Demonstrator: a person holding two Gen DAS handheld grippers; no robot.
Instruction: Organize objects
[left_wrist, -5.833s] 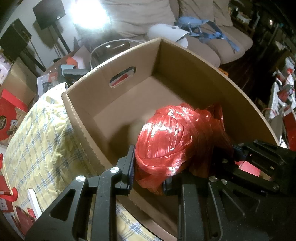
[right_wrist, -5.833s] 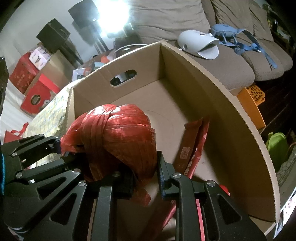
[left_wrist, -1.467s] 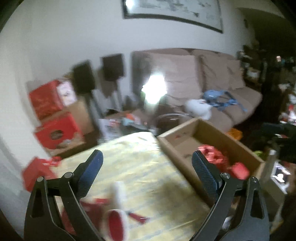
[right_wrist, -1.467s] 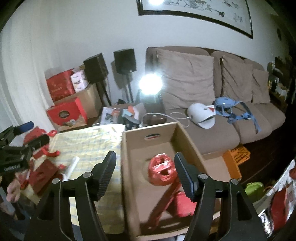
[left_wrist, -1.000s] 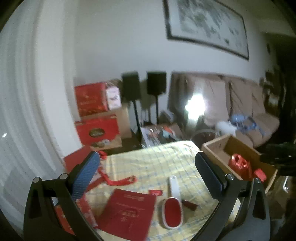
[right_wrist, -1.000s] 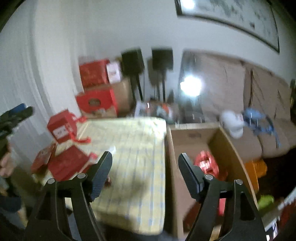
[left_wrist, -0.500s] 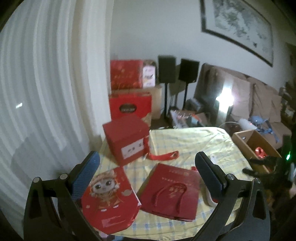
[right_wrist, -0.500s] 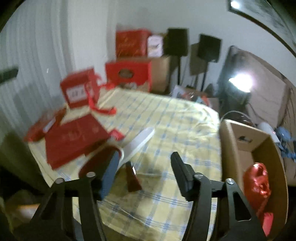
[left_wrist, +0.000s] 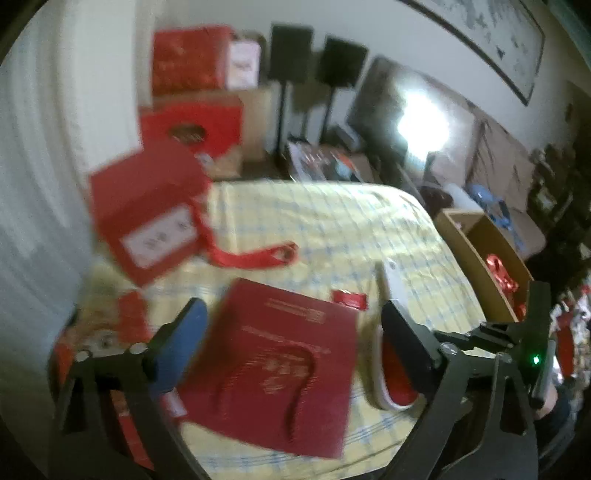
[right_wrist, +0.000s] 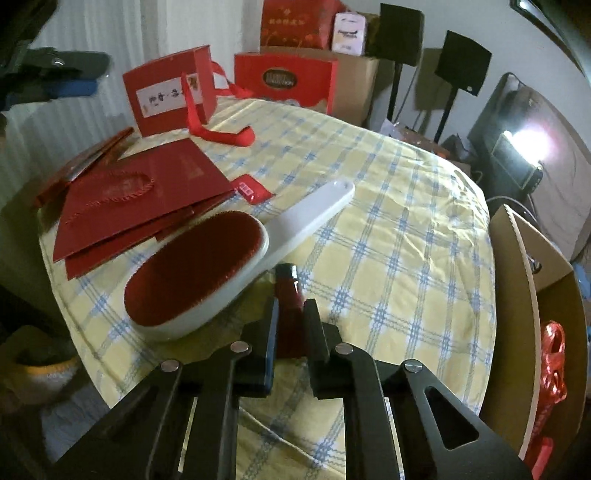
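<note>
Both grippers have dropped toward the table; right gripper (right_wrist: 290, 319) is closing on a small red bottle (right_wrist: 289, 291) at lower centre, while left gripper (left_wrist: 291, 341) is hanging open, narrowing, over the red bag (left_wrist: 273, 373).

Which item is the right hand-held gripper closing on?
On the yellow checked tablecloth, look beside the white-handled brush with its red bristle pad. The right hand-held gripper clamps a small dark-red tube, far slimmer than the brush and the flat red bags.
</note>
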